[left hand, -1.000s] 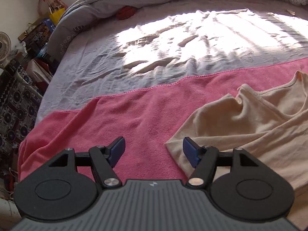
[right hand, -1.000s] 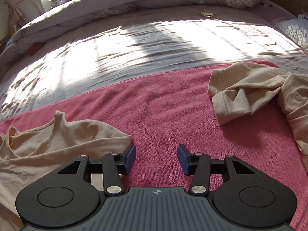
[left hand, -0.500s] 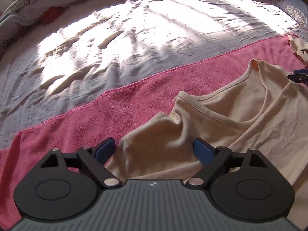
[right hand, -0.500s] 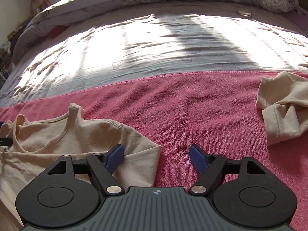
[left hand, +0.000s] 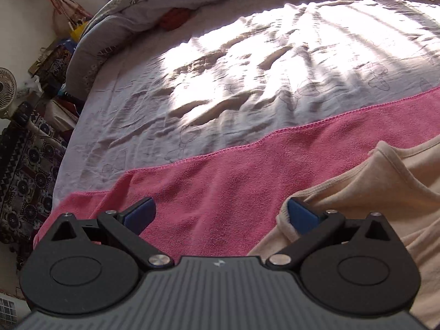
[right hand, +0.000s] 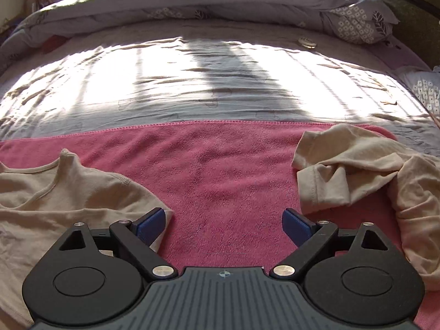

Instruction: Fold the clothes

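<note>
Setting: a bed [right hand: 220, 88] covered by a grey, wrinkled sheet is seen across the upper half of both views, sunlit in broad bands; a rolled quilt [right hand: 192, 2] lies along the top edge. A pink towel [right hand: 220, 176] is spread across the middle of each frame as the work surface.

Change noted: against the views of a second ago, both sets of jaws are found wider, and both are opening at this moment. In the left wrist view the frame has swung back toward the towel's left end, so that the shirt now sits at the right edge only.

Left gripper [left hand: 220, 214]: jaws wide, nothing pinched. Bare towel lies between them; its right pad [left hand: 302, 216] is seen against the sleeve hem, but contact cannot be confirmed.

Right gripper [right hand: 224, 227]: jaws wide, nothing held. Its left pad [right hand: 151, 224] overlaps the shirt's sleeve tip.

Task item: a beige T-shirt [right hand: 55, 198] lies flat at lower left of the right wrist view, neckline visible. A second beige garment [right hand: 357, 170] is crumpled at right.

Meaning for task: the shirt is judged released and laid out; folding is not yet begun.

Materials: towel is looped terry with a stitched edge; shirt is thin, limp knit with ribbed hems; pads are blue and smooth.
</note>
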Tool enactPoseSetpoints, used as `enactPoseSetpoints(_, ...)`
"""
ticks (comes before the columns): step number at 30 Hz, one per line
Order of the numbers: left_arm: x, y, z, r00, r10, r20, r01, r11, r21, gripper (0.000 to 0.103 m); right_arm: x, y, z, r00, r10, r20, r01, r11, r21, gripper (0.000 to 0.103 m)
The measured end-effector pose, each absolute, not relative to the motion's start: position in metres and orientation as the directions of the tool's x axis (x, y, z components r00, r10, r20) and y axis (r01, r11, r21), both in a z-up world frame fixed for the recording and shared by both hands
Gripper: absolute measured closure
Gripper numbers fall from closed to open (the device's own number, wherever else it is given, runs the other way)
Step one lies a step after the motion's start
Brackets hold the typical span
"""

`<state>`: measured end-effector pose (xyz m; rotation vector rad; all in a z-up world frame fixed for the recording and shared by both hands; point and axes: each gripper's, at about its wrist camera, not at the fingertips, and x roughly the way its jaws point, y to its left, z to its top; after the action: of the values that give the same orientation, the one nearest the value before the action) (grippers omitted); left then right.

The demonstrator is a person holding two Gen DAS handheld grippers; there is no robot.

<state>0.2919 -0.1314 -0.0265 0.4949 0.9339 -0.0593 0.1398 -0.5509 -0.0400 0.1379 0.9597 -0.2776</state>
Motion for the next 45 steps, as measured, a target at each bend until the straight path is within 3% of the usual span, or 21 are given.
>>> enactPoseSetpoints(4, 0.249, -0.126, -0.012, 0.643, 0.187, -0.743, 0.253, 0.863, 0.436, 0.000, 0.086, -0.548, -0.030, 0.486, -0.074, -0.871, 0.303, 0.949, 0.088, 0.011)
enactPoseSetpoints(7, 0.229, -0.107, -0.020, 0.626, 0.305, -0.717, 0.196, 0.829, 0.524, 0.000, 0.042, -0.537, -0.029, 0.403, -0.018, -0.915, 0.293, 0.950, 0.110, 0.011)
enactPoseSetpoints(10, 0.231, -0.073, -0.033, 0.505, 0.408, -0.760, 0.118, 0.840, 0.530, 0.002, 0.005, -0.522, -0.029, 0.333, 0.050, -0.941, 0.292, 0.944, 0.154, 0.011)
enactPoseSetpoints(13, 0.213, -0.046, -0.018, 0.463, 0.327, -0.824, 0.072, 0.912, 0.403, 0.006, -0.033, -0.503, -0.027, 0.267, 0.120, -0.956, 0.283, 0.938, 0.197, 0.011)
enactPoseSetpoints(19, 0.114, -0.050, 0.001, 0.333, 0.021, -0.943, 0.232, 0.967, 0.103, 0.006, -0.089, -0.468, -0.020, 0.184, 0.187, -0.965, 0.230, 0.946, 0.228, 0.010)
enactPoseSetpoints(23, 0.038, -0.060, -0.004, 0.156, -0.090, -0.984, 0.317, 0.948, -0.036, 0.006, -0.110, -0.459, -0.020, 0.116, 0.254, -0.960, 0.236, 0.932, 0.275, 0.016)
enactPoseSetpoints(27, -0.014, -0.063, -0.021, 0.012, -0.117, -0.993, 0.361, 0.927, -0.105, 0.005, -0.121, -0.449, -0.024, 0.074, 0.281, -0.957, 0.210, 0.934, 0.291, 0.016)
enactPoseSetpoints(31, -0.041, -0.075, -0.027, 0.047, -0.051, -0.998, 0.434, 0.900, -0.026, 0.001, -0.122, -0.442, -0.029, 0.077, 0.268, -0.960, 0.217, 0.936, 0.278, 0.013)
enactPoseSetpoints(35, -0.039, -0.070, -0.018, 0.036, -0.096, -0.995, 0.389, 0.918, -0.075, 0.002, -0.117, -0.432, -0.027, 0.062, 0.235, -0.970, 0.210, 0.947, 0.243, 0.008)
enactPoseSetpoints(37, -0.040, -0.064, -0.011, 0.031, -0.135, -0.990, 0.364, 0.924, -0.114, 0.006, -0.117, -0.427, -0.022, 0.058, 0.202, -0.978, 0.208, 0.955, 0.210, 0.015)
enactPoseSetpoints(42, -0.050, -0.059, -0.002, 0.019, -0.168, -0.986, 0.350, 0.924, -0.151, 0.011, -0.114, -0.428, -0.011, 0.033, 0.204, -0.978, 0.255, 0.945, 0.205, 0.046)
enactPoseSetpoints(45, -0.054, -0.059, 0.004, -0.052, -0.272, -0.961, 0.317, 0.908, -0.274, 0.011, -0.113, -0.427, -0.008, 0.025, 0.229, -0.973, 0.246, 0.942, 0.228, 0.049)
